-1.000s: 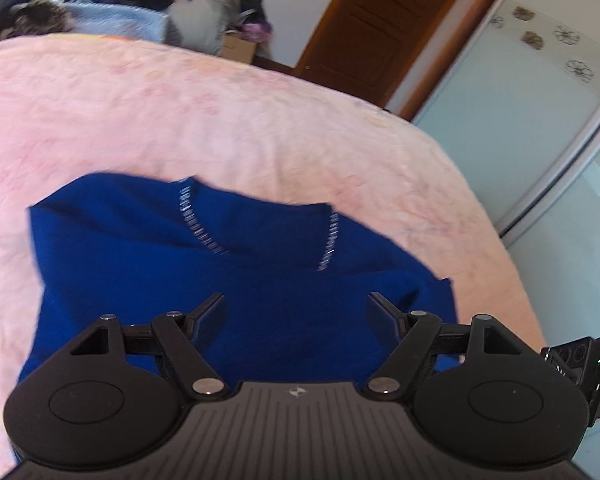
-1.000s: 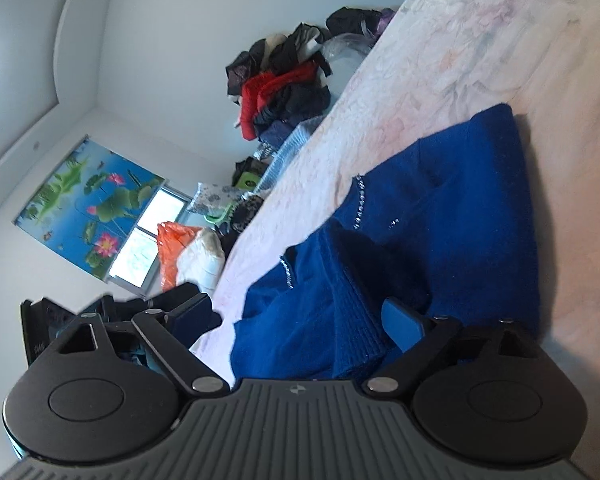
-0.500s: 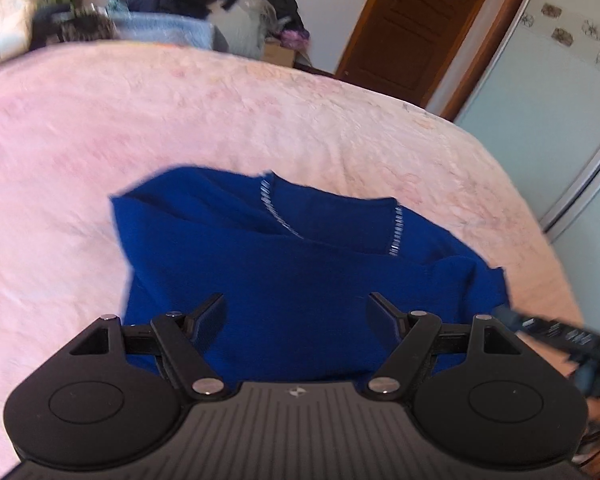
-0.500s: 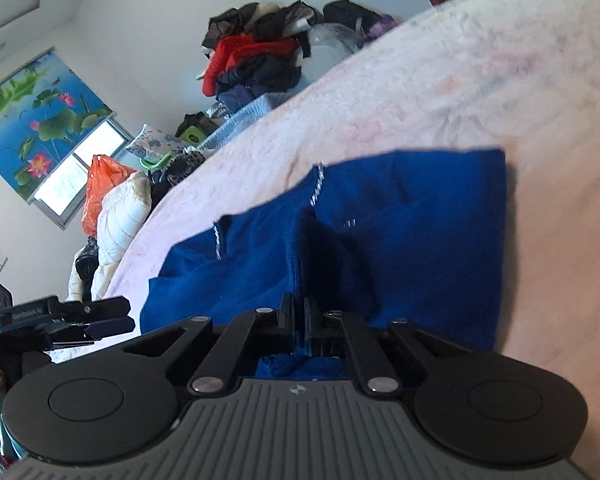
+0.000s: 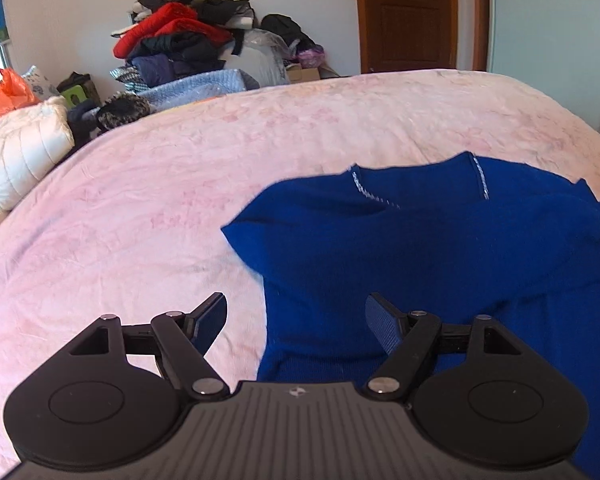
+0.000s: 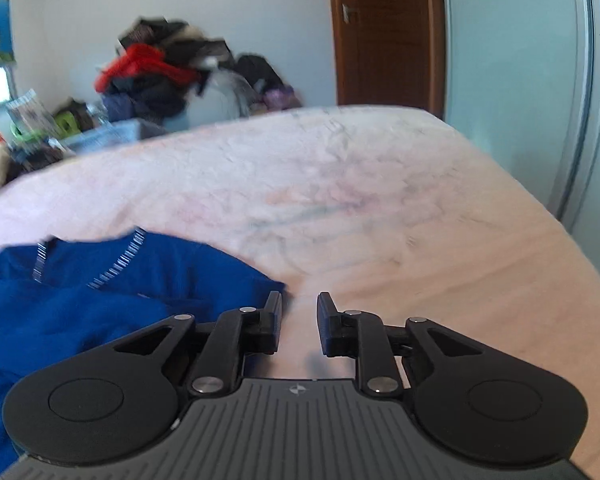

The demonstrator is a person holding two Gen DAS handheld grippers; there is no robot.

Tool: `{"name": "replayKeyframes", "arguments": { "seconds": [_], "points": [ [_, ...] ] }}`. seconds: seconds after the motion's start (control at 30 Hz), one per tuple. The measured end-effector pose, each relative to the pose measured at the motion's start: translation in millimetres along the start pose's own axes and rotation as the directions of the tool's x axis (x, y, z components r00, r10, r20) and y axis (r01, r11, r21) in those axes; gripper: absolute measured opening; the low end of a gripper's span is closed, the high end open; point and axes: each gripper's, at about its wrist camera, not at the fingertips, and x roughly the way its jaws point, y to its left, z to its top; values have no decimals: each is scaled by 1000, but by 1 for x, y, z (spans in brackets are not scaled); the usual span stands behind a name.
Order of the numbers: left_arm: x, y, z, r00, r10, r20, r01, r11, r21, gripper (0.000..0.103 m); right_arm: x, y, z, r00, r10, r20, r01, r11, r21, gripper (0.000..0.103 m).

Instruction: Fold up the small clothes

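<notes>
A small dark blue sweater (image 5: 400, 248) with silver trim at the neck lies on the pink bedspread (image 5: 140, 208). In the left wrist view it fills the right half; my left gripper (image 5: 296, 316) is open wide and empty, over the sweater's left edge. In the right wrist view the sweater (image 6: 80, 312) lies at the lower left. My right gripper (image 6: 299, 312) is open by a narrow gap and empty, just off the sweater's right edge over bare bedspread (image 6: 380, 220).
A pile of clothes (image 5: 180, 44) and bags stands beyond the bed's far edge. A white quilted pillow (image 5: 20, 152) and an orange bag (image 5: 4, 88) sit at the far left. A brown door (image 5: 404, 16) and a sliding wardrobe (image 6: 520, 80) are at the right.
My right gripper was shut on a fold of the sweater; it has let go and swung right. My left gripper has moved left, so the sweater now lies to its right.
</notes>
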Motion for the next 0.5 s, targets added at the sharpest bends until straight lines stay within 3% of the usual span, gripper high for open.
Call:
{"name": "replayKeyframes", "arguments": {
  "seconds": [0.1,0.17,0.23,0.33,0.4,0.5],
  "points": [
    [2,5,-12,1000,-23,-7,23,1000,-6,76,-12,13,-3,983,182,-21,-182,983,2,48],
    [4,6,-19,1000,-20,-7,20,1000,3,76,-22,33,-9,968,249,-43,-252,961,-110,49],
    [5,6,-26,1000,-15,-11,15,1000,25,76,-34,61,-21,976,207,-67,-218,924,-315,50],
    [4,2,-36,1000,6,6,-6,997,78,76,-37,91,-41,995,71,-77,-102,813,-573,50],
    [4,-2,-41,1000,19,17,-21,993,113,76,-36,95,-49,997,28,-74,-68,780,-622,50],
    [10,-8,-45,996,89,28,-92,982,163,76,-32,90,-50,998,0,-65,-40,795,-605,50]
  ]
}}
